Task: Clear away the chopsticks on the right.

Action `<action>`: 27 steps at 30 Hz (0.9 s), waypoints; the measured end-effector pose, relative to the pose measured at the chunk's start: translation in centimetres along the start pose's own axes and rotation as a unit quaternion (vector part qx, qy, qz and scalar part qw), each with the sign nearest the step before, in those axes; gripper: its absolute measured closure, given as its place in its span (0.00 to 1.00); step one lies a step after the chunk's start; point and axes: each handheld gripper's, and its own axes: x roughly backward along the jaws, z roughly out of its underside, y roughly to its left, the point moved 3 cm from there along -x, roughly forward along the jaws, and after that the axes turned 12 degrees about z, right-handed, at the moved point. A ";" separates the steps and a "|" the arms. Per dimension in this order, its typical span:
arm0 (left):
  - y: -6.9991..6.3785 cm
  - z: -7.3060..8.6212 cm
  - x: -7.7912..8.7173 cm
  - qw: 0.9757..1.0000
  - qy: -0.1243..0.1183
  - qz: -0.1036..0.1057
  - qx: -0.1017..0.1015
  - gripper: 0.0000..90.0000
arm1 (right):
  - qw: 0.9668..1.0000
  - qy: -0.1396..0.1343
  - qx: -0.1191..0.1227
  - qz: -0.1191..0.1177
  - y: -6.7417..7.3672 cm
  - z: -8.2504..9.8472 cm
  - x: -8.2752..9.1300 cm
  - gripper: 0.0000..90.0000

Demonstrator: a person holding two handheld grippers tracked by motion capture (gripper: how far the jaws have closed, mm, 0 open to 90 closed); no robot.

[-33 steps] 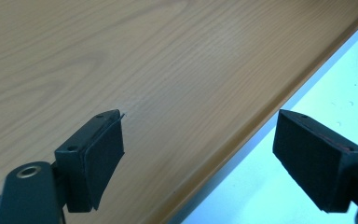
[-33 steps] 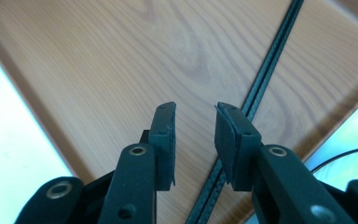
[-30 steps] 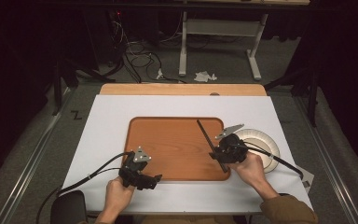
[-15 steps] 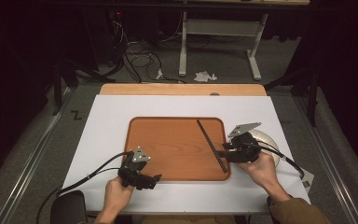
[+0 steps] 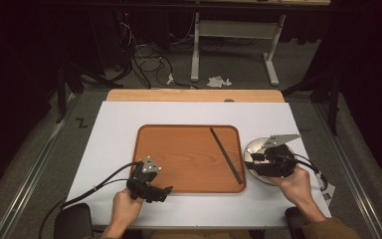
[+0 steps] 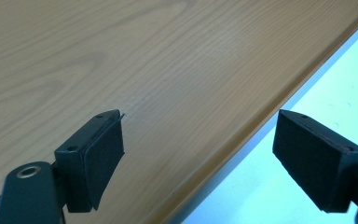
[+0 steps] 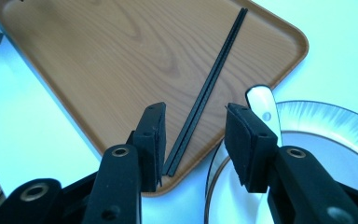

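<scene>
The chopsticks (image 5: 226, 155) lie on the tray (image 5: 179, 154) near its right edge, set down. The right tongs (image 7: 193, 140), jaws just opened and empty, hover over the plate (image 7: 326, 121) with its spoon (image 7: 261, 105), likely next. The left tongs (image 6: 196, 158) gape empty at the tray's near rim.

Both grippers are showing black bodies: the left gripper (image 5: 151, 188) and the right gripper (image 5: 268, 162) are each wearing a grey three-cornered plate on top and trailing a black cable; their jaws are carrying dark pads (image 7: 244, 140) and round metal rivets
</scene>
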 end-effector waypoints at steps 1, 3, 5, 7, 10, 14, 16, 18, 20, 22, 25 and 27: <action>0.0 0.0 0.0 1.000 0.000 0.000 0.000 0.18 | 1.000 -0.003 -0.002 -0.001 0.0 0.1 0.1 0.66; -0.1 0.0 0.0 1.000 0.000 0.001 -0.001 0.18 | 1.000 -0.008 -0.003 -0.001 -0.1 0.5 0.4 0.67; -0.1 0.0 0.1 1.000 -0.001 0.000 -0.001 0.18 | 1.000 -0.011 -0.005 -0.005 0.0 0.8 0.6 0.67; 0.0 0.0 0.0 1.000 -0.001 0.000 0.000 0.18 | 1.000 -0.013 -0.003 -0.006 0.2 1.2 0.6 0.68; 0.0 0.0 0.0 1.000 0.000 -0.001 0.000 0.18 | 1.000 -0.008 -0.001 -0.009 0.5 1.9 0.3 0.68; 0.0 0.0 0.2 1.000 -0.002 -0.002 -0.001 0.18 | 1.000 0.001 0.003 -0.015 1.2 2.8 -0.5 0.69; -0.1 0.0 0.1 1.000 -0.001 -0.001 -0.001 0.18 | 1.000 0.006 0.007 -0.016 1.5 3.0 -0.8 0.70; -0.1 0.0 0.1 1.000 -0.001 -0.001 -0.001 0.18 | 1.000 0.008 0.010 -0.017 1.7 3.0 -1.0 0.70; 0.0 0.0 0.1 1.000 -0.001 -0.001 0.000 0.18 | 1.000 0.010 0.014 -0.018 2.0 3.1 -1.3 0.70; -0.1 0.0 0.1 1.000 -0.001 0.000 -0.001 0.18 | 1.000 0.009 0.021 -0.020 2.2 3.2 -1.7 0.71; -0.1 0.1 0.0 1.000 0.001 -0.001 -0.001 0.18 | 0.999 0.019 0.029 -0.024 2.7 3.4 -2.3 0.71; -0.1 0.0 -0.1 1.000 0.000 0.001 0.002 0.18 | 0.999 0.025 0.035 -0.024 3.0 3.6 -2.8 0.71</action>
